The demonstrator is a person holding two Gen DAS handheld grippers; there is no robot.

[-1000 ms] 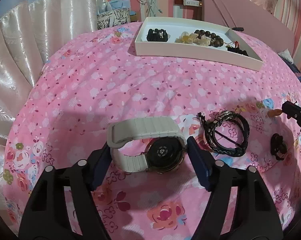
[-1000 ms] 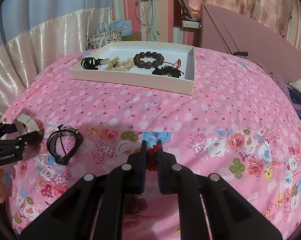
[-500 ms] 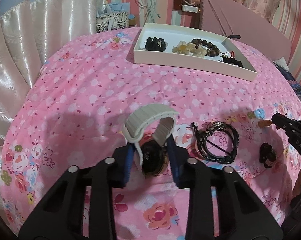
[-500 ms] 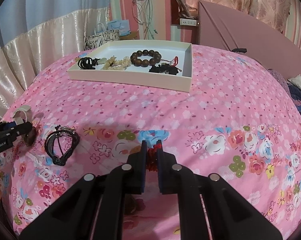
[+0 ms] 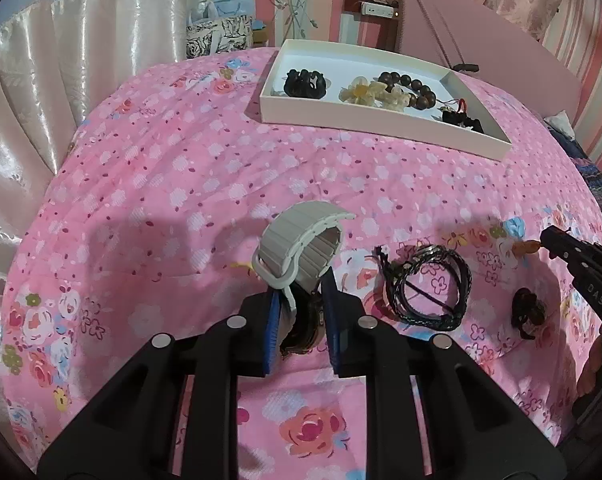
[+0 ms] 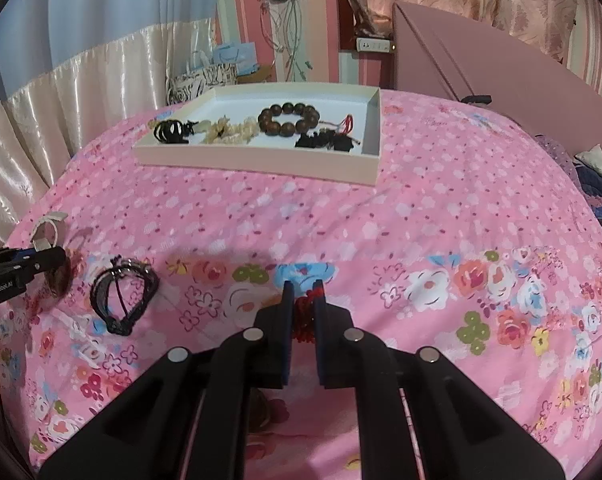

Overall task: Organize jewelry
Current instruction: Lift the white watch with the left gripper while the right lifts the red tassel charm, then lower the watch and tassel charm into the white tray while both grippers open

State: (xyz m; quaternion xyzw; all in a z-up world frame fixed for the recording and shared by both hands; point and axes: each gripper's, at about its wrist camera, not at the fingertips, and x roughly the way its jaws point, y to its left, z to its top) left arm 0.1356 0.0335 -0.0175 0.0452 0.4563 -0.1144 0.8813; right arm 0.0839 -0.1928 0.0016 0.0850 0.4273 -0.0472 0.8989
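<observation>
A watch (image 5: 301, 236) with a cream band stands on edge between the blue pads of my left gripper (image 5: 301, 300). The jaws are closing and the pads press on its dark case. Its band loops up above the fingertips. My right gripper (image 6: 303, 300) is shut on a red beaded string (image 6: 305, 316) just over the pink floral bedspread. To the right of the watch, a black cord bracelet (image 5: 425, 292) lies on the spread. A small dark piece (image 5: 527, 312) lies further right, below the right gripper's tip (image 5: 553, 240).
A white tray (image 5: 381, 122) sits at the far side of the bed. It holds a black bracelet (image 5: 305, 82), pale yellow beads (image 5: 373, 94), brown wooden beads (image 5: 411, 88) and a black piece with red cord (image 5: 461, 118). Satin curtains hang left; a pink headboard (image 6: 481, 68) stands behind.
My left gripper's jaws have come together on the watch, which went from lying flat to standing on edge with its band up. The right gripper has stayed put with the red string.
</observation>
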